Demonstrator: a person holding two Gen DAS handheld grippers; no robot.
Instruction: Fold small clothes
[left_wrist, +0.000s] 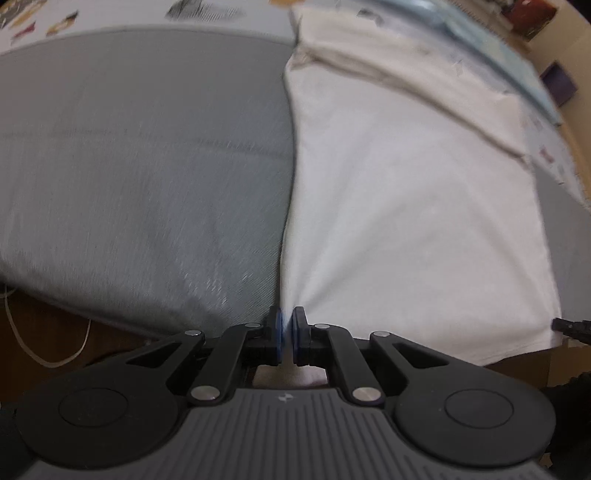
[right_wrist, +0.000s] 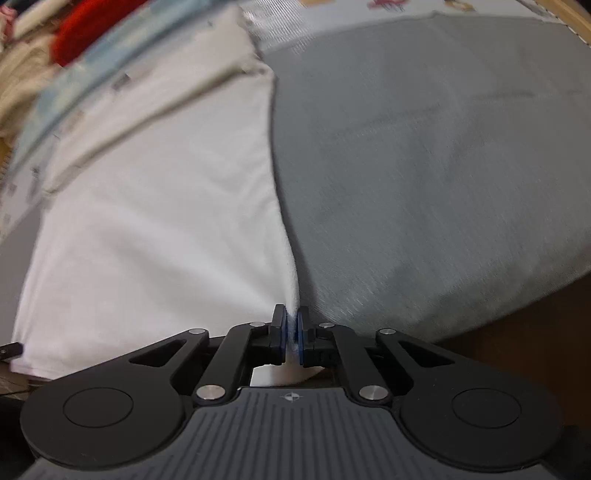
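Observation:
A white garment (left_wrist: 406, 206) lies spread on a grey padded mat (left_wrist: 140, 166). My left gripper (left_wrist: 287, 341) is shut on the garment's near left corner, with cloth pulled taut into the jaws. In the right wrist view the same white garment (right_wrist: 155, 221) lies on the grey mat (right_wrist: 424, 166), and my right gripper (right_wrist: 293, 338) is shut on its near right corner. The right gripper's tip (left_wrist: 570, 326) shows at the left wrist view's right edge. The left gripper's tip (right_wrist: 9, 350) shows at the right wrist view's left edge. Both views are motion-blurred.
A folded cream cloth (left_wrist: 388, 48) and a pale blue cloth (left_wrist: 491, 44) lie beyond the garment. A red cloth (right_wrist: 92, 26) and beige laundry (right_wrist: 22, 74) sit at the far left. A white cord (left_wrist: 48, 354) hangs over the brown floor below the mat's near edge.

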